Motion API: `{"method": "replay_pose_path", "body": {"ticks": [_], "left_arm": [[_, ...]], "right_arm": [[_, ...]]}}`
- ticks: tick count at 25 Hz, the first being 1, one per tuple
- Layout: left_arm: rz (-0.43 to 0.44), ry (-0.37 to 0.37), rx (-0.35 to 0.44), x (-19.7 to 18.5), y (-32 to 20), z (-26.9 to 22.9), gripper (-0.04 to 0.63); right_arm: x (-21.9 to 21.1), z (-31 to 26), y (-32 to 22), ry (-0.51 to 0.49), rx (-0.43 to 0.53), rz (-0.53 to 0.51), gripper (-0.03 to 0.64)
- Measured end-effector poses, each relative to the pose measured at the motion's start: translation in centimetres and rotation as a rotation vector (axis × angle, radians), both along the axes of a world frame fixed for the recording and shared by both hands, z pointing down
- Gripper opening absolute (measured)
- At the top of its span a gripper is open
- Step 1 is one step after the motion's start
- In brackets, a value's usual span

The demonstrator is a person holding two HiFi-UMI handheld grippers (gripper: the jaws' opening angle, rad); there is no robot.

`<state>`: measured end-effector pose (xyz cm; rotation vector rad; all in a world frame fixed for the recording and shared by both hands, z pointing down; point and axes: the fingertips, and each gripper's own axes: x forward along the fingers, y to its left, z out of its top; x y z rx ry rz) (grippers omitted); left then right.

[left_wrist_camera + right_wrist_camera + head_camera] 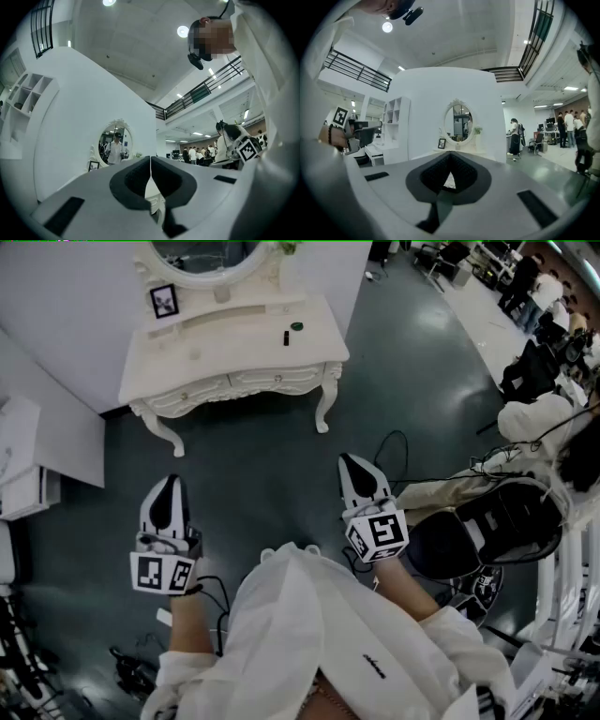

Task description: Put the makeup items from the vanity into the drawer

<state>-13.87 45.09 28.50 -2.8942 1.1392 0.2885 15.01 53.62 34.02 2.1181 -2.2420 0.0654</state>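
Note:
A white vanity (216,357) with an oval mirror (202,259) stands against the wall some way ahead of me. On its top lie a small dark tube (285,336) and a round green item (296,326), with a framed picture (163,301) at the back left. Its front drawers (239,382) are closed. My left gripper (172,480) and right gripper (349,459) hang over the dark floor well short of the vanity, both shut with nothing in them. The left gripper view shows the left gripper (150,157) aimed at the mirror (115,143); the right gripper (450,153) points at it too.
A white shelf unit (28,456) stands at the left. At the right are a dark bag (487,526), white equipment and cables (398,442) on the floor. Several people stand at desks far off to the right (569,124).

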Motion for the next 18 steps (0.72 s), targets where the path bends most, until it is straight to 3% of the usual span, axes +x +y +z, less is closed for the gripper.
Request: {"method": "replay_pose_path", "body": {"ticks": [18], "left_arm": [[-0.011, -0.012, -0.037, -2.7, -1.5, 0.8, 0.032]], "right_arm": [[-3.4, 0.0, -1.4, 0.015, -0.025, -0.016, 0.018]]}}
